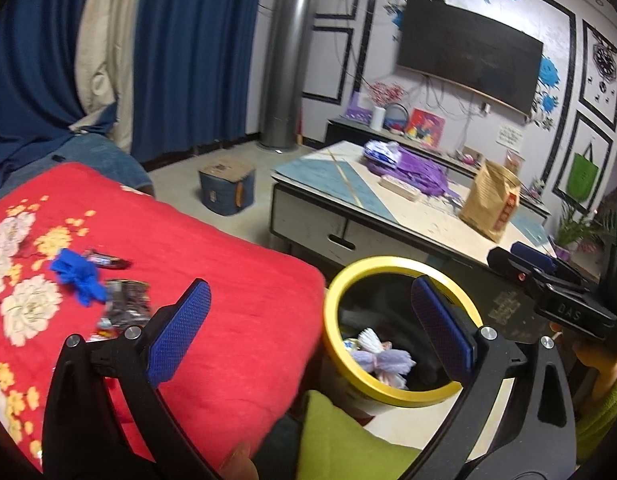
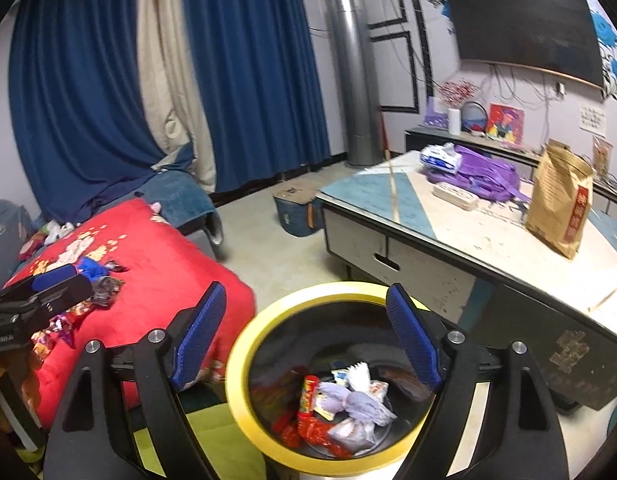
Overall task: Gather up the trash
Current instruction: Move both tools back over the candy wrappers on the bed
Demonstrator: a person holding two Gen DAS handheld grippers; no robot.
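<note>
Both grippers [image 1: 308,320] [image 2: 308,336] spread, empty; yellow-rimmed bin [image 2: 244,364] below; wrappers [image 1: 126,308] on red blanket [image 1: 228,280].

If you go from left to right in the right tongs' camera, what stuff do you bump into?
Red blanket with wrappers → yellow bin full of trash → coffee table → brown paper bag.

Yellow-rimmed bin [image 2: 244,364] — red floral blanket [image 1: 228,280]
</note>
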